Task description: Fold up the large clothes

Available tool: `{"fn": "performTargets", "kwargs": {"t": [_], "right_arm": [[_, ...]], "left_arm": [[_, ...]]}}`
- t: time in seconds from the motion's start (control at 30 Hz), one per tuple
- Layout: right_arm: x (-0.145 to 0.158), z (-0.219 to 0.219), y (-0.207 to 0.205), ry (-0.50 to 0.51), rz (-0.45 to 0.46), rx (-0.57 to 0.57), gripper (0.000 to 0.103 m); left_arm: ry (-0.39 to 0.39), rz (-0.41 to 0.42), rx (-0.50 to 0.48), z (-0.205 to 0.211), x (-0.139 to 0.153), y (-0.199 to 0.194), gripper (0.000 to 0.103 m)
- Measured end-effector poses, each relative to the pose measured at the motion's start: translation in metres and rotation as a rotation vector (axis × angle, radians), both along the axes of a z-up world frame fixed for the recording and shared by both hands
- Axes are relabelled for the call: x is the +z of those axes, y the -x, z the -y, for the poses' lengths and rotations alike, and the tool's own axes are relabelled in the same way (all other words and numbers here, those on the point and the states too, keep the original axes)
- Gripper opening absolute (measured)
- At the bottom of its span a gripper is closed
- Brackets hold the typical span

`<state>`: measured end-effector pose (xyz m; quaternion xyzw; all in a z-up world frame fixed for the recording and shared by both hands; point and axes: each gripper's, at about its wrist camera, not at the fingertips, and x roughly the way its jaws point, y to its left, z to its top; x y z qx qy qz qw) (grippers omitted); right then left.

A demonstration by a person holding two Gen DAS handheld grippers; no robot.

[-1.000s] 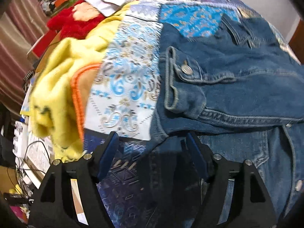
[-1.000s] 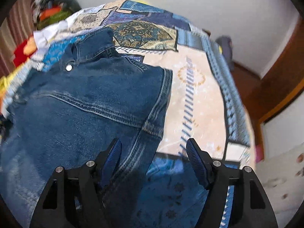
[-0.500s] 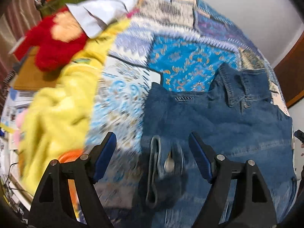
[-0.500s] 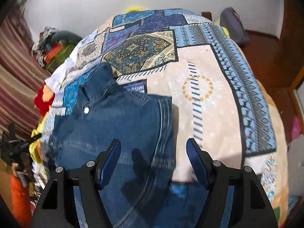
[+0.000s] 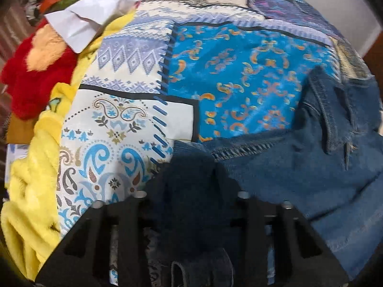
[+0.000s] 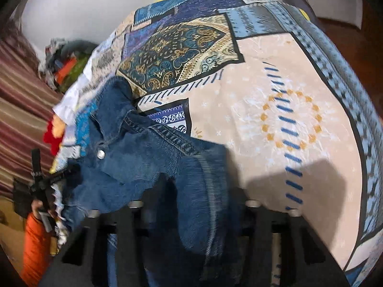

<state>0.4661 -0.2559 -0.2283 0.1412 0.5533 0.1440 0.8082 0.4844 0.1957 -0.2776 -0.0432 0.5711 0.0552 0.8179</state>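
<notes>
Your left claw (image 5: 191, 186) and right claw (image 6: 194, 196) are each clamped on a bunched fold of the denim jacket (image 6: 134, 157), which hangs lifted between them over the patchwork bedspread (image 6: 275, 100).

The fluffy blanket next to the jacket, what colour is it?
Bright yellow. The fluffy blanket shows best in the left wrist view, bunched along the bed's left edge.

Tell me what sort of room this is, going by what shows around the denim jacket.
Most likely a bedroom. The denim jacket lies on a wide patchwork bedspread that looks like it covers a bed, a yellow fleece blanket bunches at its edge, and striped curtains hang beside it.
</notes>
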Motion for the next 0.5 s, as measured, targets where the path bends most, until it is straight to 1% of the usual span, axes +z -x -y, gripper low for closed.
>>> {"fn": "performTargets", "kwargs": {"t": [0.03,0.07,0.1,0.13,0.2,0.3,0.43,0.5], "right_arm": [[0.002,0.000,-0.002,-0.006,0.004,-0.001,0.021],[0.004,-0.002,-0.004,-0.003,0.009,-0.002,0.019],[0.006,-0.003,-0.005,0.002,0.016,0.000,0.017],[0.010,-0.006,-0.007,0.017,0.030,0.008,0.016],[0.019,-0.013,-0.011,0.053,0.062,0.035,0.014],[0.041,-0.027,-0.022,0.100,0.136,0.069,0.012],[0.059,-0.054,-0.046,0.143,0.196,0.122,0.011],[0.062,-0.070,-0.058,0.171,0.225,0.144,0.011]], "left_arm": [[-0.010,0.004,0.003,0.002,0.001,0.000,0.027],[-0.024,0.011,-0.006,0.006,0.003,0.001,0.018],[-0.037,0.017,-0.011,0.008,0.005,0.002,0.013],[-0.070,0.038,-0.013,0.011,0.011,0.005,0.013],[-0.092,0.083,-0.001,0.013,0.027,0.011,0.012],[-0.085,0.177,0.016,0.005,0.062,0.022,0.012],[-0.106,0.241,0.028,-0.005,0.093,0.024,0.012],[-0.103,0.260,0.043,-0.013,0.102,0.021,0.012]]}}
